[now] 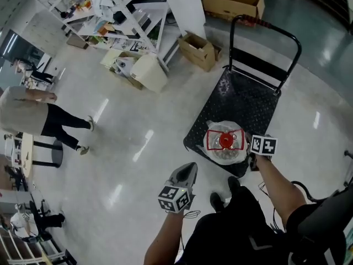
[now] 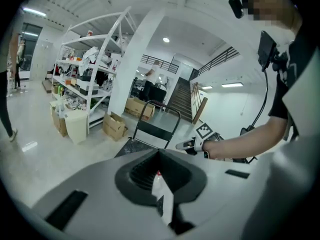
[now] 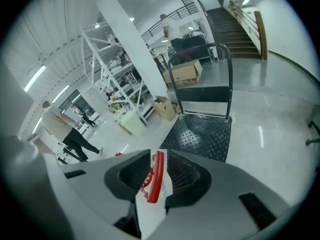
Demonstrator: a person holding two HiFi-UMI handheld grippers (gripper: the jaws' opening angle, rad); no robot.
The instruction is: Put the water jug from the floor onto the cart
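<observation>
The clear water jug [image 1: 226,152] with its red cap is over the near end of the black cart [image 1: 245,101]; from above I cannot tell whether it rests on the deck. My right gripper [image 1: 249,147] is at the jug's right side, shut on its red handle [image 3: 153,180], which stands edge-on between the jaws. The cart's deck [image 3: 200,134] and push bar lie ahead of it. My left gripper [image 1: 190,168] hovers over bare floor to the left of the cart, jaws shut with nothing held. In the left gripper view [image 2: 160,154] the right gripper [image 2: 187,145] shows beside the cart [image 2: 150,130].
Cardboard boxes [image 1: 198,49] [image 1: 231,1] lie beyond the cart. White shelving [image 1: 118,10] and a white bin [image 1: 150,72] stand at the back left. A person [image 1: 33,115] walks at the far left. My own feet [image 1: 219,201] are just behind the cart.
</observation>
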